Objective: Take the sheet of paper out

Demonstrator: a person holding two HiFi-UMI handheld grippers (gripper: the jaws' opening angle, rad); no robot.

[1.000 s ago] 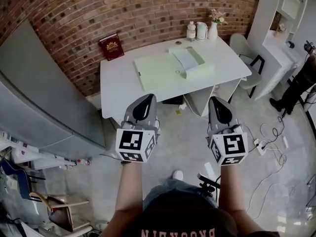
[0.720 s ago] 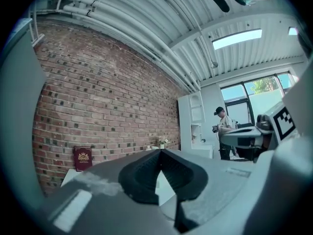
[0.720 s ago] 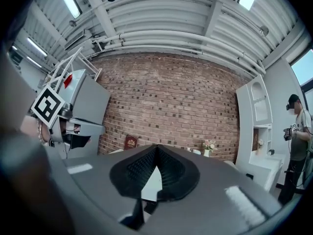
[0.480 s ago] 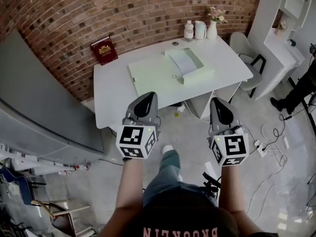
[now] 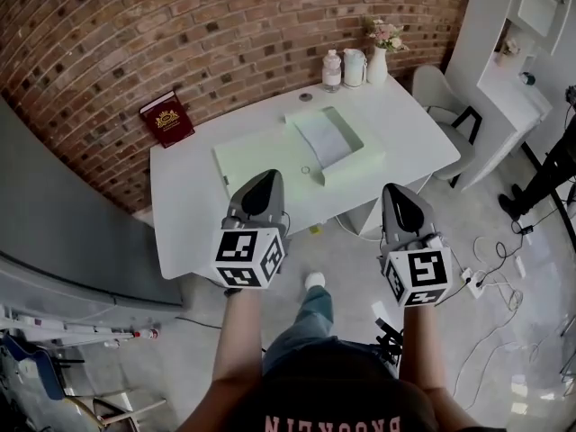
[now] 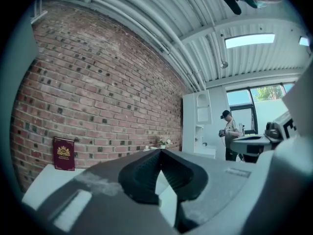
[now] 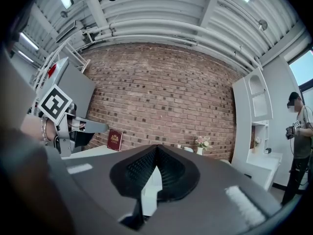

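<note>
While left gripper (image 5: pixel 262 180) and right gripper (image 5: pixel 397 190) hang clenched and empty at the table's (image 5: pixel 189 207) near edge, the sheet of paper (image 5: pixel 319 139) lies in the open green box (image 5: pixel 354 157), far side; this looks like the approach, and the next move needs parted jaws.
</note>
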